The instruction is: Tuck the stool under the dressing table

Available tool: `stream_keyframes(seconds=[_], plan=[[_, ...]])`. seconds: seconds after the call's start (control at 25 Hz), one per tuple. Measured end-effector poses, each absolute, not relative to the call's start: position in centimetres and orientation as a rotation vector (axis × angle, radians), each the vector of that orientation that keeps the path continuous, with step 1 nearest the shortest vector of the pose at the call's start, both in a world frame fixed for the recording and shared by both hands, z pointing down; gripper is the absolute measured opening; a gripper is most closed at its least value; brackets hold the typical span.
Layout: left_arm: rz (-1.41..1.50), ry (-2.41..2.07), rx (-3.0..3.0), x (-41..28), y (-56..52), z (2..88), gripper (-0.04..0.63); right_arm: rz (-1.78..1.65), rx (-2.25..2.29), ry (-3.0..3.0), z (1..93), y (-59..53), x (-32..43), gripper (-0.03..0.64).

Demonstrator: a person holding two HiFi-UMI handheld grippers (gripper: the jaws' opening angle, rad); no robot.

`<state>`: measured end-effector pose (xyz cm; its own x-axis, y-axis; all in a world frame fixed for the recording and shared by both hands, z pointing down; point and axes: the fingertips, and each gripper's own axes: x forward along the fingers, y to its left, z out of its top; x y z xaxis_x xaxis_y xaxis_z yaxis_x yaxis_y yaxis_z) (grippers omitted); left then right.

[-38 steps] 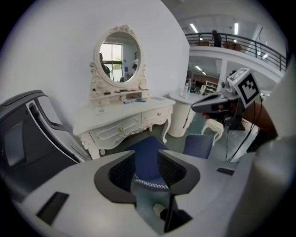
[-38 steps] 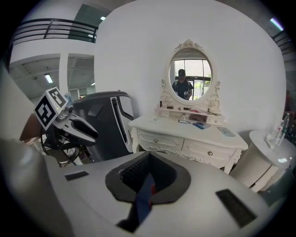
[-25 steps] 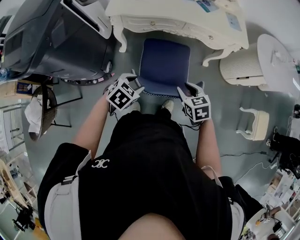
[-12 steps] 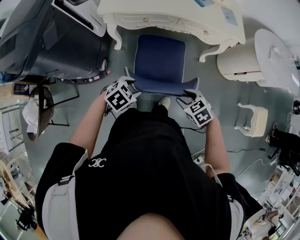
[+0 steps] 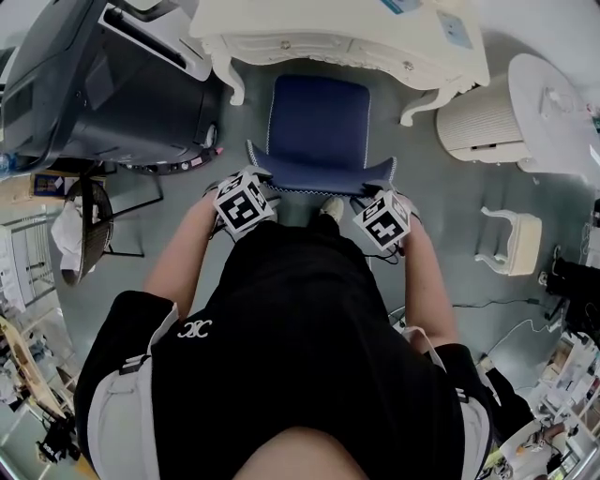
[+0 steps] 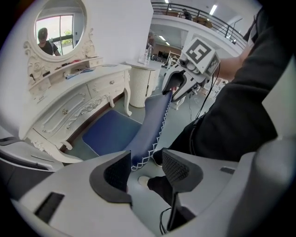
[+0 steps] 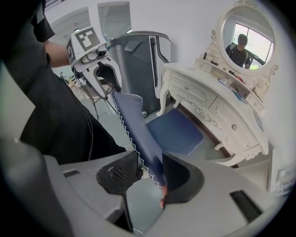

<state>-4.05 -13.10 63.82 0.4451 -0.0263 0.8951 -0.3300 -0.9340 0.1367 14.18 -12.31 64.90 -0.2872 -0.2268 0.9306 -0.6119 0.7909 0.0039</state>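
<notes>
A person in a black top fills the lower half of the head view. Both bare forearms reach forward and down, the left and the right slightly spread. The wrists are bent so that each tool points steeply at the floor.

Ahead stands the cream carved dressing table, its oval mirror showing in the gripper views. A bulky dark grey machine sits close on its left, and a ribbed cream cylinder stands at its right leg.

The blue padded stool faces the table. Its far edge reaches the table's front between the curved legs, and most of the seat is outside. Its low upright back with white zigzag trim is nearest the person.

A small white stool stands apart to the right.

The left gripper is at the back's left end. Its jaws are wide apart, and the inner pad seems to touch the fabric. The right gripper straddles the other end. Its jaws have just been closing a little, and the back lies against one pad only.

The top carries a white interlocked emblem. The cards on the tabletop are too small to read.
</notes>
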Motion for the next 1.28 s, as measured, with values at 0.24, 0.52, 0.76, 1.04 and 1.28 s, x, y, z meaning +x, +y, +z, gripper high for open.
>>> stream_keyframes(seconds=[0.24,0.52,0.76,1.04,1.28], plan=[[1.499,-0.439,2.364,-3.5,-14.3,65.7,0.193,0.56,0.669,-1.848,64.9,-12.5,14.1,0.17],[1.402,-0.384,2.23,-2.5,-14.7,65.3,0.195,0.603,0.704,-1.859,64.7,-13.2,14.7,0.176],[1.384,-0.395,2.191,-1.3,-14.8,65.3,0.196,0.605,0.699,-1.875,64.5,-14.0,15.8,0.179],[1.387,-0.429,2.161,1.4,-15.1,65.7,0.196,0.555,0.694,-1.892,64.9,-15.3,18.7,0.184],[1.399,-0.501,2.13,2.9,-15.4,65.8,0.195,0.509,0.659,-1.932,64.9,-15.9,20.4,0.184]])
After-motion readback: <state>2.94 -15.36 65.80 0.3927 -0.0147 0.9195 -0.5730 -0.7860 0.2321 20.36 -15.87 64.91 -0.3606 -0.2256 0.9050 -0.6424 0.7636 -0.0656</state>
